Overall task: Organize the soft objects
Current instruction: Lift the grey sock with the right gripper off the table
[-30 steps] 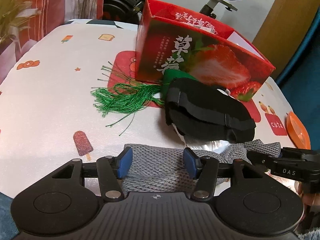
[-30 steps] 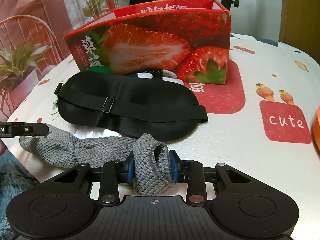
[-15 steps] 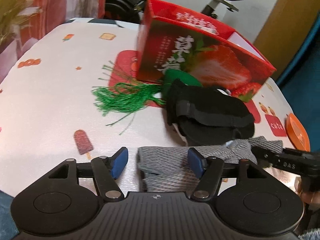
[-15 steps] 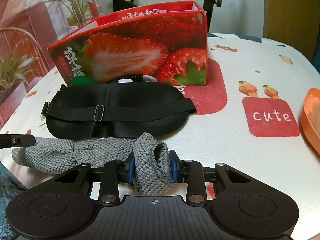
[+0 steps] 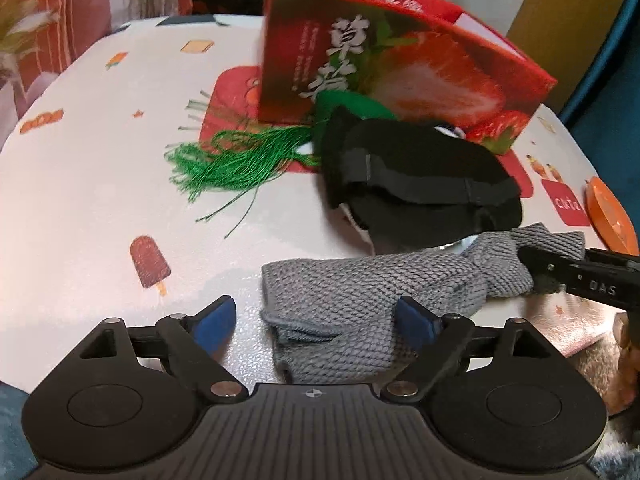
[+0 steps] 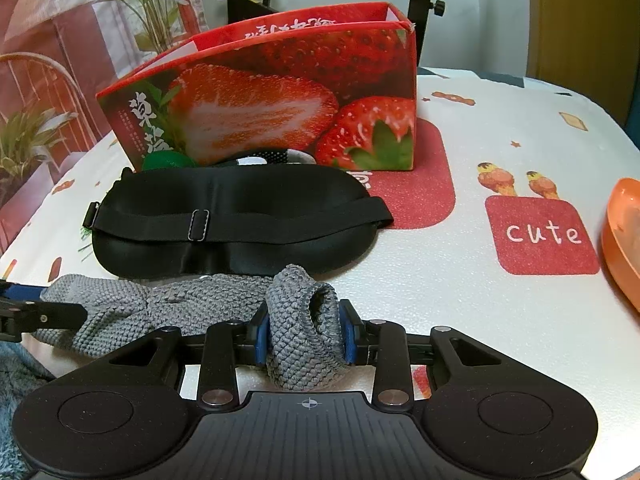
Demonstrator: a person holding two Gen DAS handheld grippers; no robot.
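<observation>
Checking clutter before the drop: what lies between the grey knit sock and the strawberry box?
In the right wrist view, the black sleep mask lies between the grey knit sock and the strawberry box, with a green item and another small item just behind it.

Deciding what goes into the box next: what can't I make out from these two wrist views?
- Inside of the red strawberry-printed box: both views, hidden by its own walls.
- White-and-black item behind the black padded sleep mask: right wrist view, mostly covered by the mask.
- Orange dish: cut off by the frame edge.
- Grey knitted sock's near end: left wrist view, under the left gripper.
</observation>
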